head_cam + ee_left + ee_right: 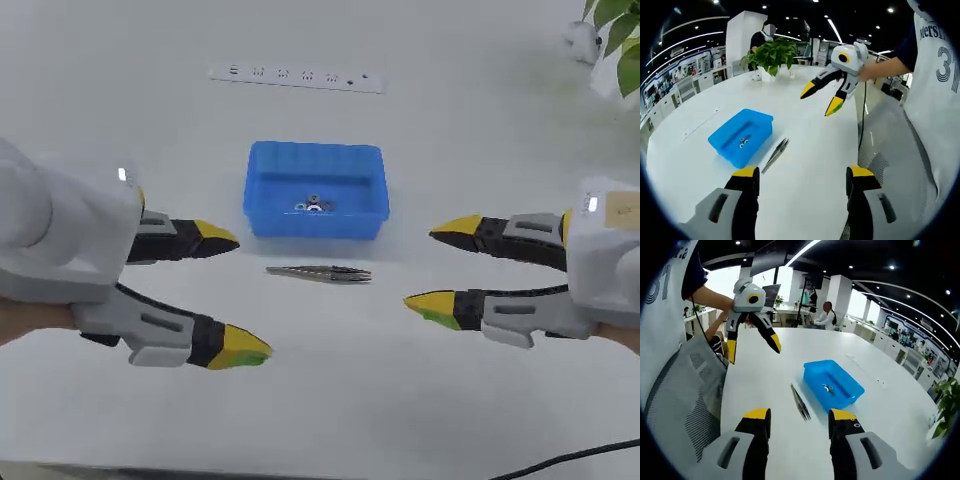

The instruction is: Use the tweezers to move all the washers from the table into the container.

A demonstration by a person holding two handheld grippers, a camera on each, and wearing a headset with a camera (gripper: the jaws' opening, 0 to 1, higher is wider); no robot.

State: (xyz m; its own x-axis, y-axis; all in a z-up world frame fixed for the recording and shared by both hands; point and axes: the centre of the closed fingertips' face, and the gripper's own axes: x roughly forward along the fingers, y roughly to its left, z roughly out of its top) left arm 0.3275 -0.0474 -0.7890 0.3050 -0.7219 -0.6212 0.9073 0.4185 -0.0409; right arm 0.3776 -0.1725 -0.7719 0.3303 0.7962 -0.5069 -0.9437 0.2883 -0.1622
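A blue container stands mid-table with washers lying inside it. Metal tweezers lie flat on the white table just in front of the container. My left gripper hovers open at the left, holding nothing. At the right my right gripper is open too, with nothing between its fingers. Both sit a short way from the tweezers, one on each side.
A white power strip lies at the back of the table. A potted green plant stands at the far right corner. A grey mesh chair and the person's body are at the table's near edge. A black cable runs there.
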